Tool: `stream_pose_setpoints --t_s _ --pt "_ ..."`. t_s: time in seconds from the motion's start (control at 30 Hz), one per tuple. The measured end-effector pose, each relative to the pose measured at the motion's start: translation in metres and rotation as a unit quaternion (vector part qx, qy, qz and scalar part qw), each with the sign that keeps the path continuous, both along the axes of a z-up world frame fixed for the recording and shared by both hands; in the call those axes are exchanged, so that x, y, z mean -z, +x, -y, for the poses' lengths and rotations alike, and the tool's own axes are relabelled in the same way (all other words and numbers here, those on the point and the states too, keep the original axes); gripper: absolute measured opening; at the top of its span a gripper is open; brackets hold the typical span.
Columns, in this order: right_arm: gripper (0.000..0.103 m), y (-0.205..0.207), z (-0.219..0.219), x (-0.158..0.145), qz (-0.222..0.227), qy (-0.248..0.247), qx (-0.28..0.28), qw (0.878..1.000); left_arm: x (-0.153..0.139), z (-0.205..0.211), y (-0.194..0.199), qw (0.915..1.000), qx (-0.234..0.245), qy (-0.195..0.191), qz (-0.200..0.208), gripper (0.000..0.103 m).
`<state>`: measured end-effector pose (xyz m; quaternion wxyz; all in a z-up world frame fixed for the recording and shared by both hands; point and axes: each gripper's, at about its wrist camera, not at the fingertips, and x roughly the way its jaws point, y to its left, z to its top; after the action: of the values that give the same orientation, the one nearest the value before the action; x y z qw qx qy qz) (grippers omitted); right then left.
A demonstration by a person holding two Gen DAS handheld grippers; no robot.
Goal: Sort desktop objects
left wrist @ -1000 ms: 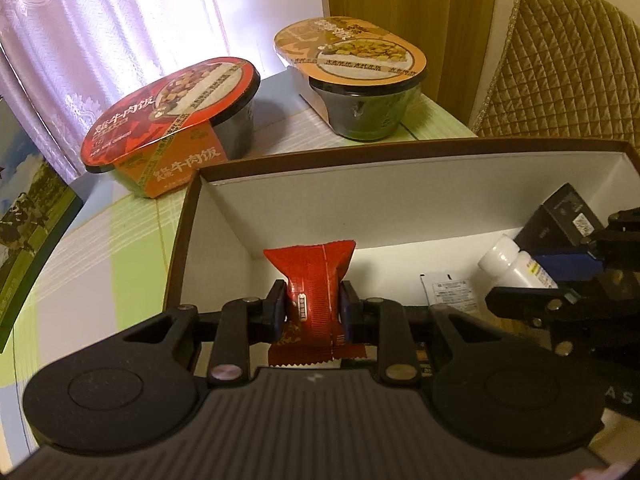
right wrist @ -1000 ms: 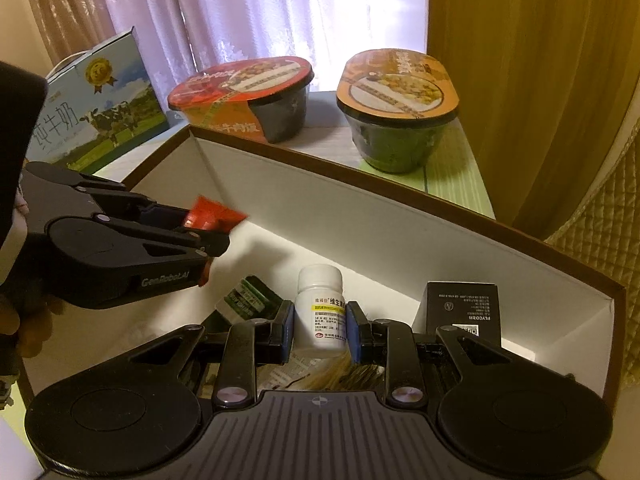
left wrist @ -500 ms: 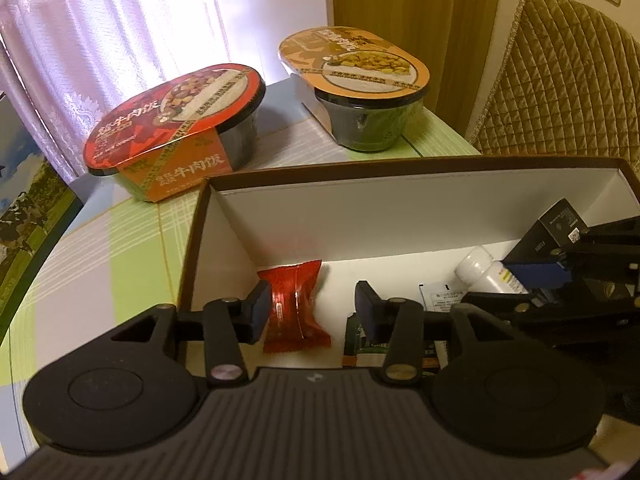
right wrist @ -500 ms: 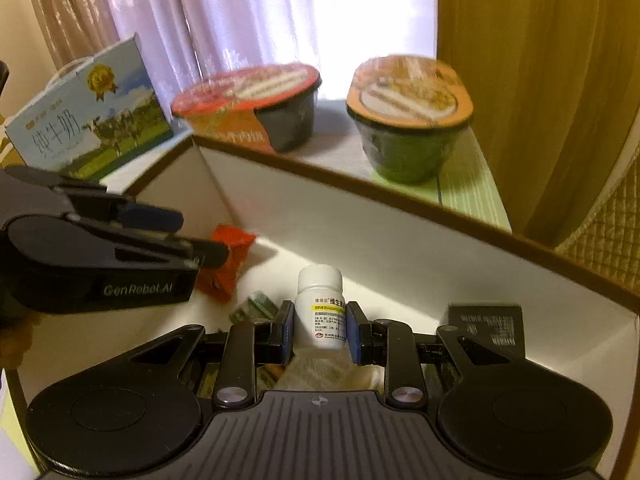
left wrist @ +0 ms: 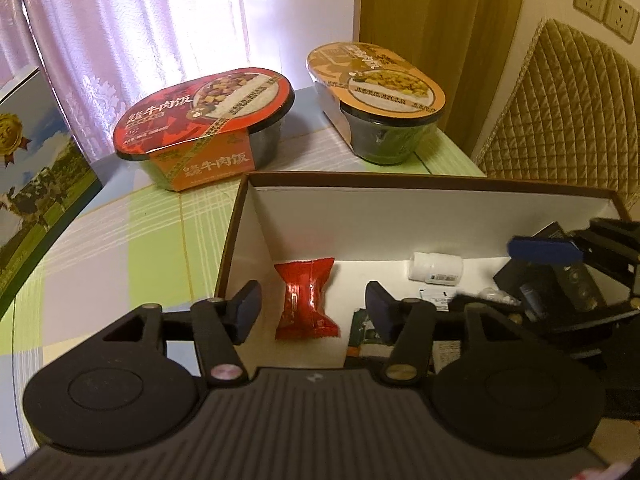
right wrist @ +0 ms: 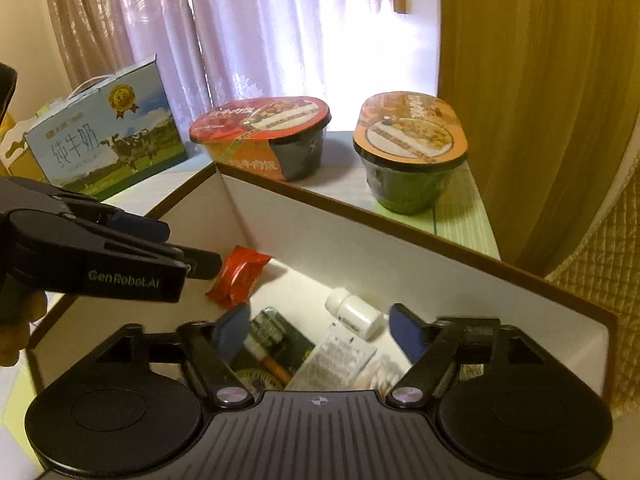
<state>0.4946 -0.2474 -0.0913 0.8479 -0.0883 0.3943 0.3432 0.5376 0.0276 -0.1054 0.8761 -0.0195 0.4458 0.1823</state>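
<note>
Main risk from here: both hand-held grippers sit low inside the same white-lined box [left wrist: 400, 216], so on the way out one could clip the other, or a finger could catch the box wall and shift it on the counter [left wrist: 120, 240]. The white pill bottle [right wrist: 354, 314] lies on its side and looks free to roll if the box gets bumped; the loose leaflet [right wrist: 340, 356] and green packet [right wrist: 280, 336] under the right tool could get dragged too. Left hand-held gripper [left wrist: 312, 310]: jaws have just been opening and now stand apart, nothing clamped. The red snack packet [left wrist: 306, 300] lies flat on the box floor at the left end, between and just ahead of the left fingertips, clear of both pads. Right hand-held gripper [right wrist: 320, 328]: jaws have also just been opening, now spread wide, holding nothing; the bottle lies on the box floor just ahead, nearer the right pad, seemingly not touching. Two instant rice bowls, red [left wrist: 204, 120] and orange [left wrist: 378, 92], and a milk carton [right wrist: 104, 140] sit outside the box, likely unsorted.
</note>
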Motion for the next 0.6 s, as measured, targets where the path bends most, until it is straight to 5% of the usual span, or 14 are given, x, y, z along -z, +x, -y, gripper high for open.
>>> stream_pose_setpoints --t_s 0.2,0.6 --pt "0.101 -0.016 0.018 -0.015 -0.011 0.015 0.037 0.999 -0.016 0.009 -0.019 0.9998 0.0 -0.004 0.017 0.064" --pt "0.101 -0.057 0.039 -0.041 0.001 0.013 0.083 0.996 -0.05 0.033 -0.062 0.9988 -0.013 0.004 0.046 0.083"
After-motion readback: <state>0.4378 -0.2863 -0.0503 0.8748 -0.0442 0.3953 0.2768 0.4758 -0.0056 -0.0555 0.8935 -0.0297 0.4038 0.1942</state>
